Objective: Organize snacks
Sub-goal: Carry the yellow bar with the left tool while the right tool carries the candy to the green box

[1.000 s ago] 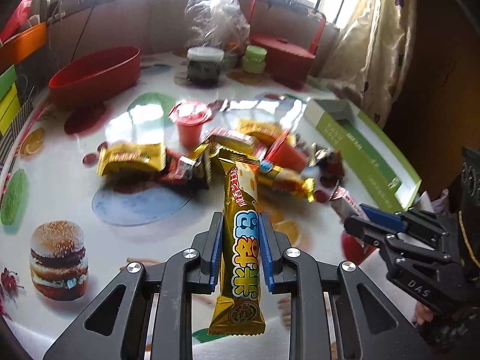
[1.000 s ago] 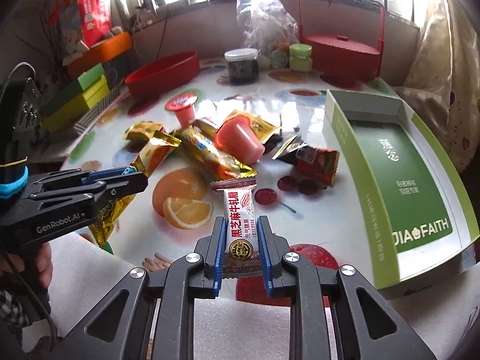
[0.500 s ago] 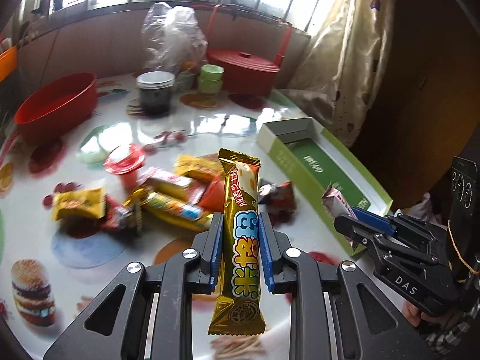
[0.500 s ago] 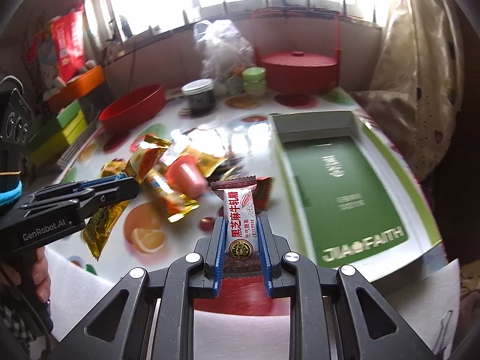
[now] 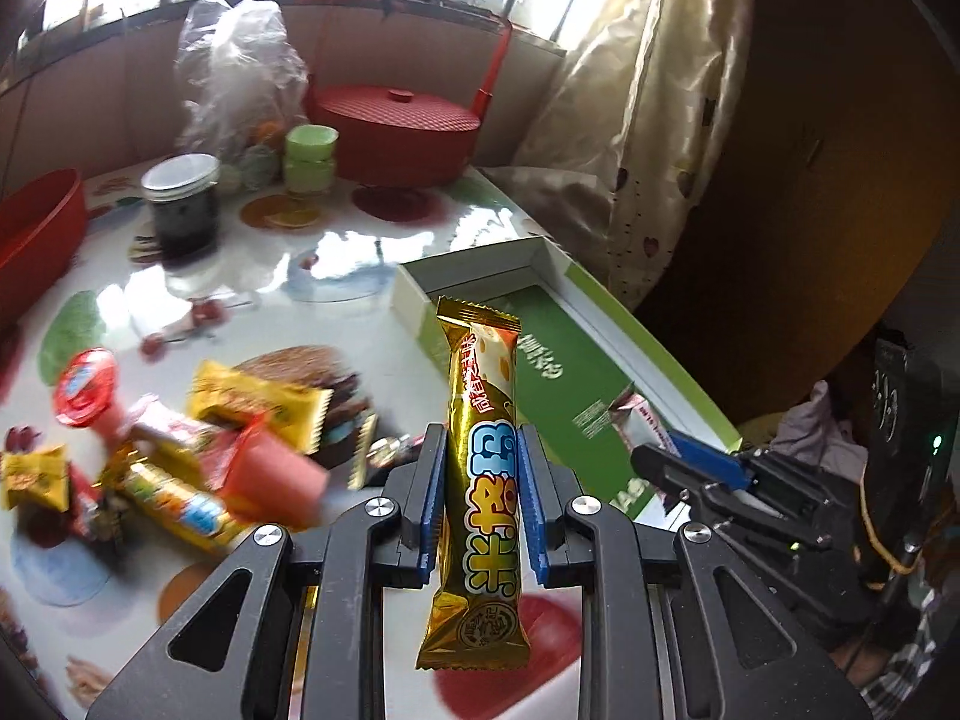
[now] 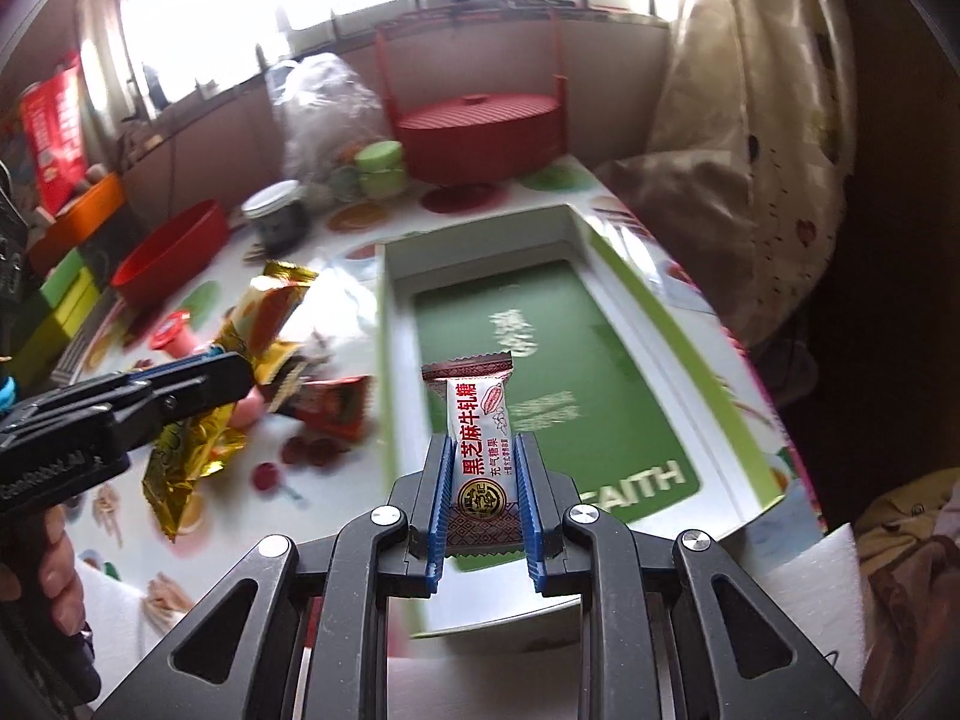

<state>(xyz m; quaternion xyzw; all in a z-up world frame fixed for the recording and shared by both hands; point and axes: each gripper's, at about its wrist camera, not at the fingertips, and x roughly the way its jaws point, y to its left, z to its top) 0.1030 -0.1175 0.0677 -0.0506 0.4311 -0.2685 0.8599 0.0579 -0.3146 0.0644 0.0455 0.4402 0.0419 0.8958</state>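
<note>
Both hand-held grippers have swung across the table toward the green tray since the earlier pictures, each keeping its snack clamped. Left hand-held gripper (image 5: 480, 501) is closed on a long gold foil snack bar with blue and yellow lettering (image 5: 483, 468), which stands upright between the blue pads and sticks out well above and below them. Right hand-held gripper (image 6: 480, 495) is closed on a small white sesame candy packet with red lettering and dark maroon ends (image 6: 480, 441), also upright between its pads.

Just ahead of the right hand-held gripper lies the shallow rectangular cardboard tray with a green floor and white walls (image 6: 636, 312); the candy packet hangs over its near end. From the left wrist view the same tray sits ahead and to the right of the gold bar, and the right hand-held gripper appears at the lower right beside the tray's near corner.

To the left of both hand-held grippers the remaining loose snacks (image 5: 198, 456), yellow and red wrappers and a pink jelly cup, lie heaped on the glossy white table printed with fruit and burgers (image 5: 336, 276). Farther off stand a dark glass jar with a silver lid (image 5: 180, 204), a red plastic bowl (image 6: 171, 258), a round red lidded basket with a tall handle (image 5: 396, 132) and a crumpled clear plastic bag (image 5: 240, 66).
</note>
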